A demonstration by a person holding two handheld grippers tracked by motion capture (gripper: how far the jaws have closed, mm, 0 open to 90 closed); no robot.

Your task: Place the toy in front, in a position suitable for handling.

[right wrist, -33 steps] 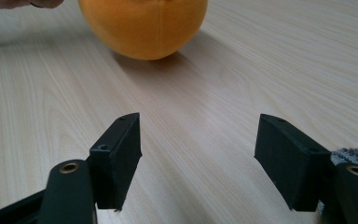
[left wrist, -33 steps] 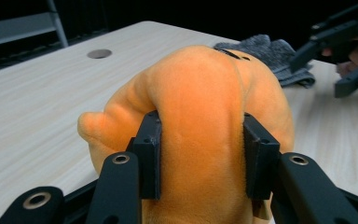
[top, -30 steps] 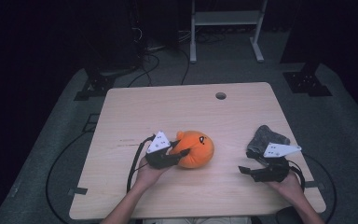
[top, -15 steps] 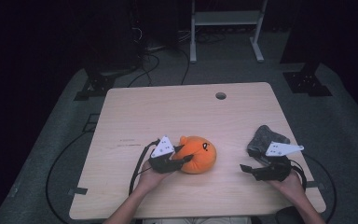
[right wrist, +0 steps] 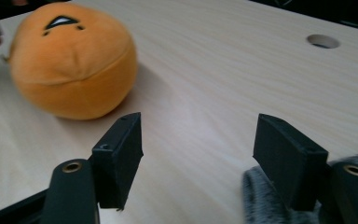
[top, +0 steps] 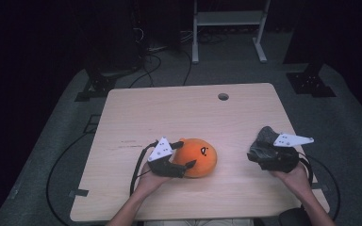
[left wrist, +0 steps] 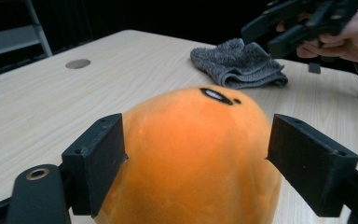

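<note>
A round orange plush (top: 201,156) with a small dark face lies on the wooden table (top: 179,113), front of centre. My left gripper (top: 185,153) reaches it from the left. Its jaws have just been opening and stand open on either side of the plush (left wrist: 191,154), close to its flanks without squeezing it. Over the right side of the table, my right gripper (top: 253,155) is open with bare tabletop between its jaws (right wrist: 198,140). A crumpled grey cloth (top: 264,139) lies under and behind it. The plush (right wrist: 72,60) sits off to its left.
A round cable hole (top: 223,96) sits near the table's far edge. Cables trail from both grippers over the front edge. A white metal stand (top: 226,19) and black equipment stand on the dark floor beyond the table. The right gripper (left wrist: 279,28) hovers over the cloth (left wrist: 237,65).
My left gripper, earlier pinched shut on the plush's left side, has opened and its jaws now flank the plush, which has settled slightly nearer the front. The right gripper has barely moved.
</note>
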